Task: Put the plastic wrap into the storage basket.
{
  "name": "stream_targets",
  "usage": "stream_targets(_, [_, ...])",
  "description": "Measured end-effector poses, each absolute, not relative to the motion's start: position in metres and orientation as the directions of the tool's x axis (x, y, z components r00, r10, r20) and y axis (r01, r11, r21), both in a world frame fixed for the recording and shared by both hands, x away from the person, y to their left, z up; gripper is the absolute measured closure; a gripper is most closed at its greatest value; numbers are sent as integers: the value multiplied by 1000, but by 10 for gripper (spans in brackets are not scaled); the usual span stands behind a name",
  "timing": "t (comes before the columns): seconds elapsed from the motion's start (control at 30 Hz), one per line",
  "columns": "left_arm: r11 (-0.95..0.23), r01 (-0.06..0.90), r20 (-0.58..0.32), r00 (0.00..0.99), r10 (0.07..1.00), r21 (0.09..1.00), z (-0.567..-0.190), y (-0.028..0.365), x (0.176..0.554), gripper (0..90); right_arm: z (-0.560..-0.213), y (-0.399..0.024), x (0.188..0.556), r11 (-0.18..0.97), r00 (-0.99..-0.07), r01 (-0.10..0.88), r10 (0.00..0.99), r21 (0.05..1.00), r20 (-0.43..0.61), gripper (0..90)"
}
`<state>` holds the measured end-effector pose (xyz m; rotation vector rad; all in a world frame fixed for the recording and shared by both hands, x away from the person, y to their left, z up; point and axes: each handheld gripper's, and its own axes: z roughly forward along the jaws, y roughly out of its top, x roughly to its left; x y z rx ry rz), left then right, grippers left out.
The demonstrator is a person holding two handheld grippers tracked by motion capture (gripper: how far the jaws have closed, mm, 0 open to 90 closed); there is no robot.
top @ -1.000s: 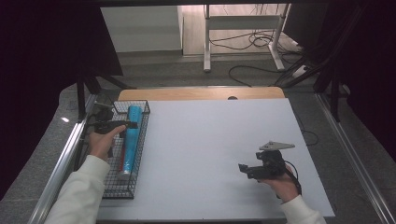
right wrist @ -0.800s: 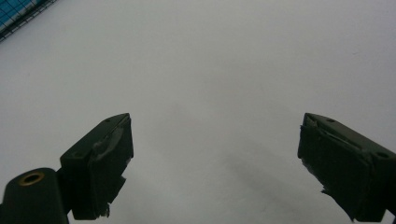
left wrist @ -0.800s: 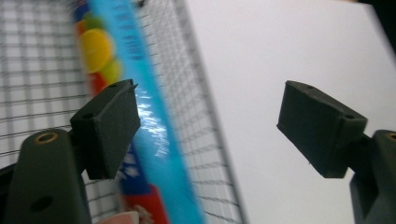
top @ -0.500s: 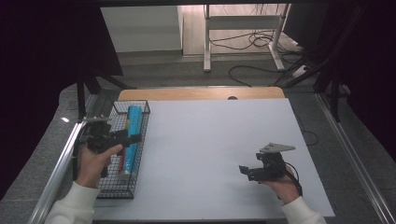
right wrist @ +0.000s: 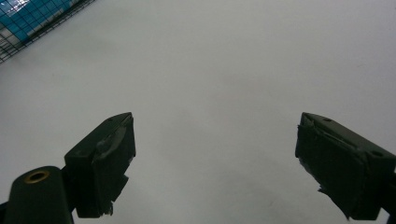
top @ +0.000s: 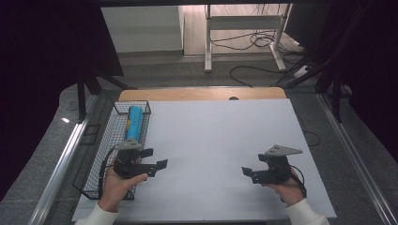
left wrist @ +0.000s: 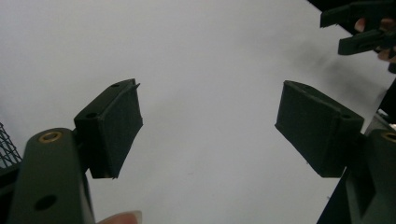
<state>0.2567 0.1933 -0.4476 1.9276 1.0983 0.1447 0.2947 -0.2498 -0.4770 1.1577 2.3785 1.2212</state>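
Blue tube [top: 133, 123], near end perhaps hidden.

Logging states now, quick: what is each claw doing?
Left claw: open, empty, jaws have just been closing.
Right claw: open, empty, jaws have just been closing slightly.

White table surface [top: 220, 140] occupies centre; wooden strip [top: 202, 94] at 12 o'clock; desk frame [top: 244, 28] and floor cables [top: 263, 42] beyond it.
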Motion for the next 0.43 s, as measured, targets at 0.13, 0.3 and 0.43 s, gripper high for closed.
stream_targets(0.13, [-225,652,-306,596,742,725,-455,190,258,218,-478,-250,295,353,-669,543,730,762,139,127])
stream_targets(0.3, [-221,654,-309,594,743,723,-456,190,261,216,-480,-254,296,348,-672,533,729,771,135,118])
stream_targets(0.43, [-215,659,-310,584,750,720,-457,190,261,208,-480,-258,299,323,-657,539,739,778,148,107])
